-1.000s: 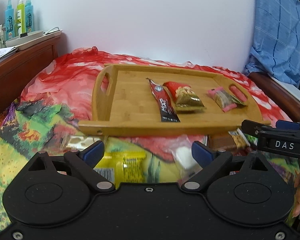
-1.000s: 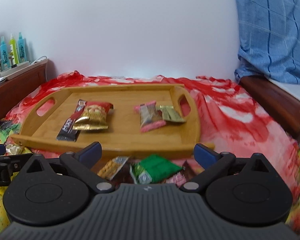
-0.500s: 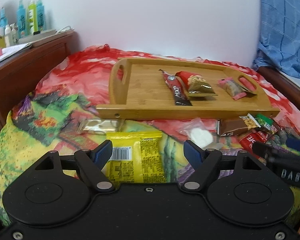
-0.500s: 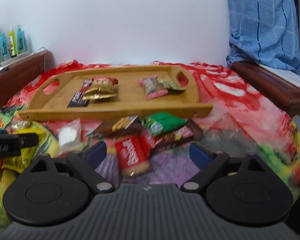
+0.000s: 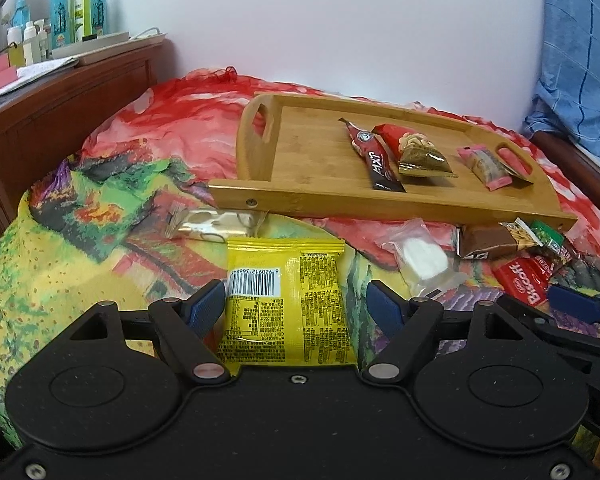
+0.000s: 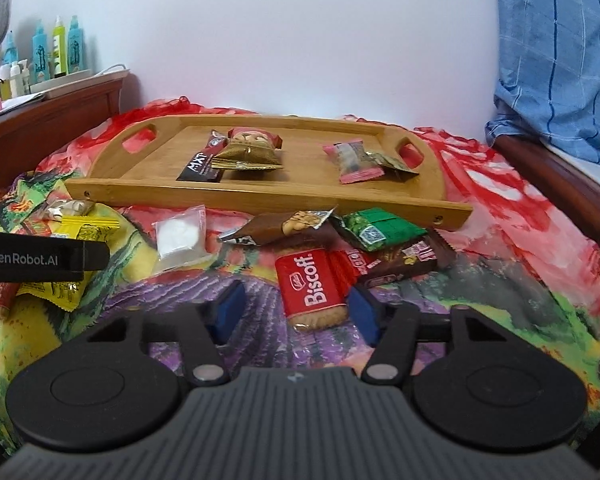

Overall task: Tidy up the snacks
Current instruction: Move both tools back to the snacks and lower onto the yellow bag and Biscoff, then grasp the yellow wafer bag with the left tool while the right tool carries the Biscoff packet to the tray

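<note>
A bamboo tray (image 5: 308, 160) (image 6: 148, 176) lies on the bedspread and holds a dark stick pack (image 5: 374, 158), a nut bag (image 5: 418, 156) and a pink candy pack (image 5: 486, 168). My left gripper (image 5: 296, 304) is open, its jaws on either side of a yellow packet (image 5: 288, 300) lying on the bed. My right gripper (image 6: 296, 314) is open around the near end of a red Biscoff pack (image 6: 310, 284). A brown bar (image 6: 284, 226), a green pack (image 6: 380, 228), a clear bag with a white piece (image 6: 180, 238) and a silver pack (image 5: 208, 224) lie before the tray.
A wooden headboard shelf (image 5: 60, 92) with bottles (image 5: 76, 12) stands at the left. A blue cloth (image 6: 560, 60) hangs over a wooden rail (image 6: 560, 176) at the right. The white wall is behind the tray.
Both grippers have pulled back from the tray and come down over the loose snacks. The left now straddles the yellow packet, the right the Biscoff pack, and both jaw gaps are narrower.
</note>
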Motion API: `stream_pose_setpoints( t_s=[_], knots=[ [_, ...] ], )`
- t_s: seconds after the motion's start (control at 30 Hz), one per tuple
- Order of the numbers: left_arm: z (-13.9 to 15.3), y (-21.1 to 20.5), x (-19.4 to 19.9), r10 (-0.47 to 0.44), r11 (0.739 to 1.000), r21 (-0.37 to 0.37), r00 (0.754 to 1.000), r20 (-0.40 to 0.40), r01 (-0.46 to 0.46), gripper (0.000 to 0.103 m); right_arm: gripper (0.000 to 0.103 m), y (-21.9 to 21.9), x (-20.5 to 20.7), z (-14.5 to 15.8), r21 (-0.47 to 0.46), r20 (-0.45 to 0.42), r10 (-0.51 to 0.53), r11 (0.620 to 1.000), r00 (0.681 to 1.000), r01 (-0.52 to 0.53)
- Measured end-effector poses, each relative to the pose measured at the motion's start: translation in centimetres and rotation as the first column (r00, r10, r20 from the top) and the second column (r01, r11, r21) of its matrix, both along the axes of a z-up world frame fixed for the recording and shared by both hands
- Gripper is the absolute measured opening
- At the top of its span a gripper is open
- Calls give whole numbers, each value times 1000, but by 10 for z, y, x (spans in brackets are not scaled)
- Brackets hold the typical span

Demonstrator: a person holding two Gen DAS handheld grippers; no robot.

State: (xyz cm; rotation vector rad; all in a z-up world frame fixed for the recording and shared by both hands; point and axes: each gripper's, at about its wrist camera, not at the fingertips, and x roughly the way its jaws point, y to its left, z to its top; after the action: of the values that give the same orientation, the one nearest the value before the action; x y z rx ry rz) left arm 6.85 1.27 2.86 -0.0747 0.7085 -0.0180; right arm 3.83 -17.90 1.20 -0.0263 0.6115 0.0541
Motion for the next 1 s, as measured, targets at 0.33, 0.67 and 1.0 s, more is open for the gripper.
stream_pose_setpoints(
  t_s=[0.33, 0.67, 1.0],
  knots=[
    [-3, 1, 1, 3, 1000, 0, 1000, -5, -3, 58, 55, 6, 3, 0, -27, 26, 28, 999, 999, -27],
    [-7, -5, 4, -2, 999, 46, 1000, -21, 3, 53, 37, -3, 14, -4, 41, -8, -5, 999, 1000, 5],
    [1, -4, -7, -16, 1000, -4, 1000, -21, 16, 51, 40, 0, -5, -1, 15, -12, 17, 1000, 1000, -16]
  ],
)
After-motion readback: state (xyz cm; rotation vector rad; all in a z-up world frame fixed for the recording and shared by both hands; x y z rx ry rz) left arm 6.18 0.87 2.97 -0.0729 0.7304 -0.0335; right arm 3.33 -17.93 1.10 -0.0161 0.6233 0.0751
